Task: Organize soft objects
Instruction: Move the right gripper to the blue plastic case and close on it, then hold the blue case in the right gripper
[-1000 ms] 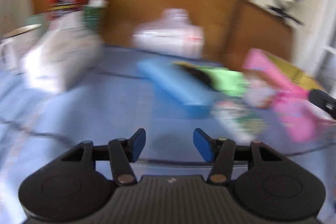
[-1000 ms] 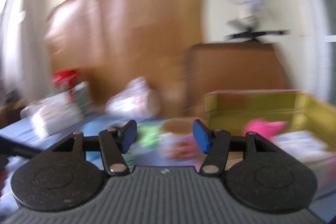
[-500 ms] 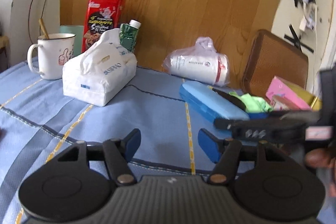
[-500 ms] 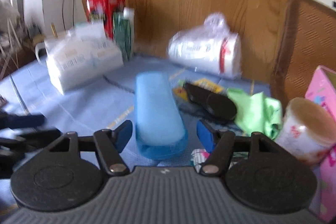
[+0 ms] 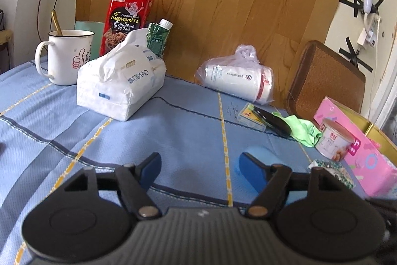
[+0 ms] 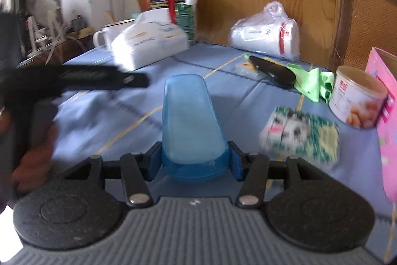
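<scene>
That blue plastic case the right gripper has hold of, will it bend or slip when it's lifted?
The blue case looks like a rigid shell, so probably no bending. Its glossy surface and end-only grip by the right gripper suggest it may pivot downward or slip.

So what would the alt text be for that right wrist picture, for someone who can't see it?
The right gripper clasps the near end of a long translucent blue plastic case with both blue pads against its sides, over a blue cloth-covered table. Beyond lie a white tissue pack, a crumpled green cloth and a round paper tub.
</scene>
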Demonstrator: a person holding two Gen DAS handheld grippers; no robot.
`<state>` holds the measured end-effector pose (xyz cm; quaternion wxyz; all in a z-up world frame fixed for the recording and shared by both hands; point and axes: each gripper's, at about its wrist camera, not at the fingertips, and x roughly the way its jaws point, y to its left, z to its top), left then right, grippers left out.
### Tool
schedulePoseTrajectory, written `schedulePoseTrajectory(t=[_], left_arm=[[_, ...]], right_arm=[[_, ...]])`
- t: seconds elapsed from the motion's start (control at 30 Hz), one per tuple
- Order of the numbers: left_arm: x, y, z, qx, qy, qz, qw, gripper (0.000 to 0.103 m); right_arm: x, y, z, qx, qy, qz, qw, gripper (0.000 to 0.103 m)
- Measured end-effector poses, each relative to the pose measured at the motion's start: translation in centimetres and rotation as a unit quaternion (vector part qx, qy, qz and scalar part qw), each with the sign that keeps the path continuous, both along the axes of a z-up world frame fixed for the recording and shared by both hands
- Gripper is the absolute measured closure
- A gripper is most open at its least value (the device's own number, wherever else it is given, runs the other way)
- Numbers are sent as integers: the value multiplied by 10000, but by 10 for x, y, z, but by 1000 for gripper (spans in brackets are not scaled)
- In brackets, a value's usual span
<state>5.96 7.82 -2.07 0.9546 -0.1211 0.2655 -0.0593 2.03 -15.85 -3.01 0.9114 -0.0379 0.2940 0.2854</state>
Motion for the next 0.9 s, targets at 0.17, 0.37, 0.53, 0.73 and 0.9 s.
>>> schedulePoseTrajectory(t=[0.17, 0.37, 0.53, 0.73, 0.9], left_arm=[[1, -1, -1, 52, 66, 14, 10000, 31], [1, -2, 0, 101, 86, 30, 9999, 31], [2, -2, 0, 116, 102, 19, 9999, 31], [2, 0, -1, 56, 116, -23, 9999, 31], [2, 0, -1, 12, 112, -60, 9999, 31]], right_arm=[[-18, 2, -8, -161, -271, 47, 9995, 45], [-15, -3, -8, -8, -243, 15, 9997, 44], [-16, -6, -9, 86, -224, -31, 9997, 44], [-15, -6, -8, 82, -229, -36, 9997, 43], [-15, -6, -8, 78, -231, -41, 9997, 43]])
